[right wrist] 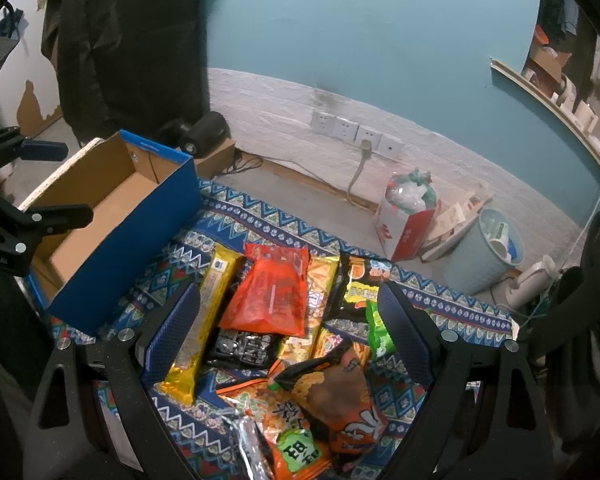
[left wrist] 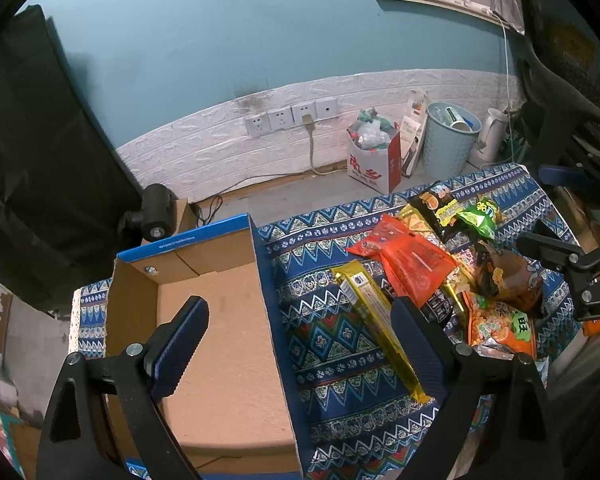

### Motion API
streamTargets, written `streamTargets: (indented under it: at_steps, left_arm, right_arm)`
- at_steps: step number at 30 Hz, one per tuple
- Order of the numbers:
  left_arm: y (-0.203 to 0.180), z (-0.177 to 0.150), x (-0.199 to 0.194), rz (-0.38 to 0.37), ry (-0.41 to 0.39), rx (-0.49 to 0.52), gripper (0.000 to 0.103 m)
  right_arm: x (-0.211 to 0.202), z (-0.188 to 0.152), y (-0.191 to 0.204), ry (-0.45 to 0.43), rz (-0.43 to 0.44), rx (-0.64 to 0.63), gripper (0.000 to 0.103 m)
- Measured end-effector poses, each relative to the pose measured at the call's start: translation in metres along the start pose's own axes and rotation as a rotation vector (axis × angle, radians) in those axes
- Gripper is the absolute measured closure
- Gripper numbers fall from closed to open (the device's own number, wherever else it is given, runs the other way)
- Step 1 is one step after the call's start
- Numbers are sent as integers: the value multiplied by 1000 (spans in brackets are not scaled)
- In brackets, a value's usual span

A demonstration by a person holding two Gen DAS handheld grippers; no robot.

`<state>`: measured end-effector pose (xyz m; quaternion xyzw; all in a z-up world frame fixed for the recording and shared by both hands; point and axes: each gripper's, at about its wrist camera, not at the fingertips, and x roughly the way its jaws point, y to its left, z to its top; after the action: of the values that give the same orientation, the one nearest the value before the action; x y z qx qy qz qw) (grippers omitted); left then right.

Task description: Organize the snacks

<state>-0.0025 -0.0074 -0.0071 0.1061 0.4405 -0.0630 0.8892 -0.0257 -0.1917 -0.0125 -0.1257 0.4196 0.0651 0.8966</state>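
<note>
Both grippers empty, fingers apart; my right gripper (right wrist: 288, 332) hangs above snack pile. I'd pinch yellow bar (right wrist: 204, 320) mid-length, carry flat into empty box (right wrist: 120, 240); left gripper (left wrist: 300, 344) holds clear

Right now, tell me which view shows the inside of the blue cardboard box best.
The left wrist view: it looks down into the blue cardboard box, showing its bare brown floor. The right wrist view shows the box obliquely, with part of the floor hidden.

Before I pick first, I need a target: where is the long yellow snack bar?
On the patterned cloth, the long yellow snack bar lies between the cardboard box and the red packet.
</note>
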Motion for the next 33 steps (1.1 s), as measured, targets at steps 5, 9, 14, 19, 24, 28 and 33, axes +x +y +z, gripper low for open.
streamTargets:
  at_steps: [5, 9, 14, 19, 24, 28, 33]
  left_arm:
    - [0, 0, 0, 0, 0, 1, 9]
    - [-1, 0, 0, 1, 0, 2, 9]
    - [-1, -1, 2, -4, 1, 3, 9]
    - [-3, -1, 1, -6, 0, 8, 9]
    - [-5, -2, 1, -8, 0, 9, 9]
    - [-6, -3, 0, -10, 0, 11, 9]
    - [-6, -3, -1, -13, 1, 11, 9]
  right_arm:
    - [1, -1, 0, 3, 3, -2, 14]
    - [1, -1, 0, 3, 2, -4, 14]
    - [1, -1, 0, 3, 0, -3, 14]
    - [1, -3, 1, 6, 1, -4, 14]
    - [2, -2, 1, 7, 1, -4, 14]
    - [2, -3, 1, 8, 1, -4, 14]
    - [2, -3, 1, 9, 1, -4, 14]
